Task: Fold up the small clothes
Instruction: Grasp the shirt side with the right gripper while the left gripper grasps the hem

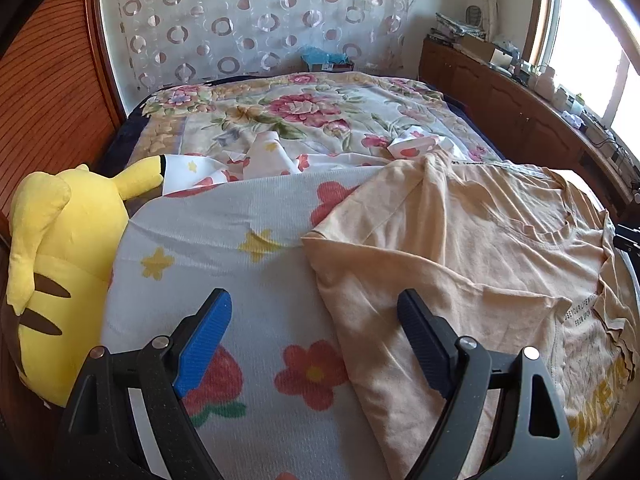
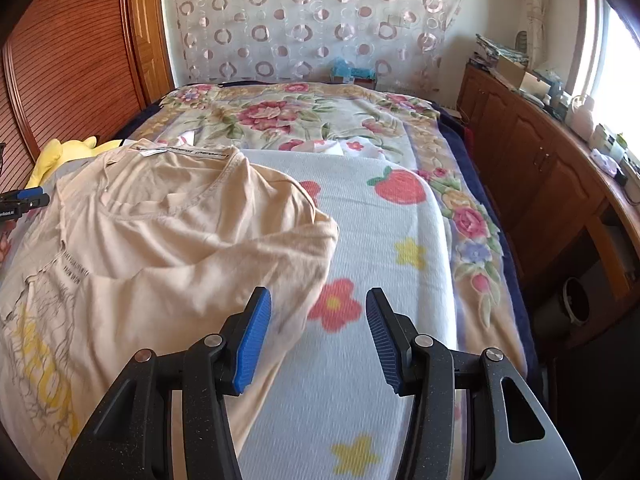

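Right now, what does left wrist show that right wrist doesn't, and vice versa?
Only left wrist: the yellow plush toy's striped body, and the left tool open over the shirt's sleeve edge. Only right wrist: the dark bin under the wooden counter, and the right tool open, gripping nothing. Both: the beige T-shirt on the flower-print blanket.
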Available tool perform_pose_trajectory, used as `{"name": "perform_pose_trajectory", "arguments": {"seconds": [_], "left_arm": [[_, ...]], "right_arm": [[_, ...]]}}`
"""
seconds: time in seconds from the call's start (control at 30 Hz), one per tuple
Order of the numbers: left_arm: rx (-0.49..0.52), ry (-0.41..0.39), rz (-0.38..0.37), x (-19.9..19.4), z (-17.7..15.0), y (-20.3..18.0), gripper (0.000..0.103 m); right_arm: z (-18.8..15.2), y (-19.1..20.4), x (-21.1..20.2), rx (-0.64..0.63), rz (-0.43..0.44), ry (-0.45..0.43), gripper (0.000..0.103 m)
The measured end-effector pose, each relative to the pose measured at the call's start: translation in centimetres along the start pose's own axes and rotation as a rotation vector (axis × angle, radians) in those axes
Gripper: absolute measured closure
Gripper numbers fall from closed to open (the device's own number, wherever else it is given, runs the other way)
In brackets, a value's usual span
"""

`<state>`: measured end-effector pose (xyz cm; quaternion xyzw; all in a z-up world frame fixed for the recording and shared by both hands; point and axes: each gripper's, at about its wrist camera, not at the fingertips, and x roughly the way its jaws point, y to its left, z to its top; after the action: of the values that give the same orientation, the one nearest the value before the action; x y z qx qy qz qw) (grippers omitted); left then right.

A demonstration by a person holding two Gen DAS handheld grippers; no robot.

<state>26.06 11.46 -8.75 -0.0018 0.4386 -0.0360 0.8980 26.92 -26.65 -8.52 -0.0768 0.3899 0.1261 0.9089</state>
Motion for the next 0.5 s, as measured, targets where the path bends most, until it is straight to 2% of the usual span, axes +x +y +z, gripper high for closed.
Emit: {"name": "perform_pose_trajectory", "arguments": {"seconds": [0.17, 0.43, 0.5], "left_arm": [[0.013, -0.002, -0.003, 0.6, 0.1, 0.3, 0.017], [0.024, 0.011, -0.015, 0.5, 0.6, 0.4, 0.017], [0.023, 0.000, -0.034, 0.5, 1.0, 0.2, 0.026]], "right_arm": [[0.7, 0.1, 1.9, -0.007, 0.004, 0.019, 0.052], [0.6, -0.2, 2.1, 0.011, 0.021, 0.004, 0.051], [0.9, -0.3, 2.4, 0.004, 0.027, 0.009, 0.052]]}}
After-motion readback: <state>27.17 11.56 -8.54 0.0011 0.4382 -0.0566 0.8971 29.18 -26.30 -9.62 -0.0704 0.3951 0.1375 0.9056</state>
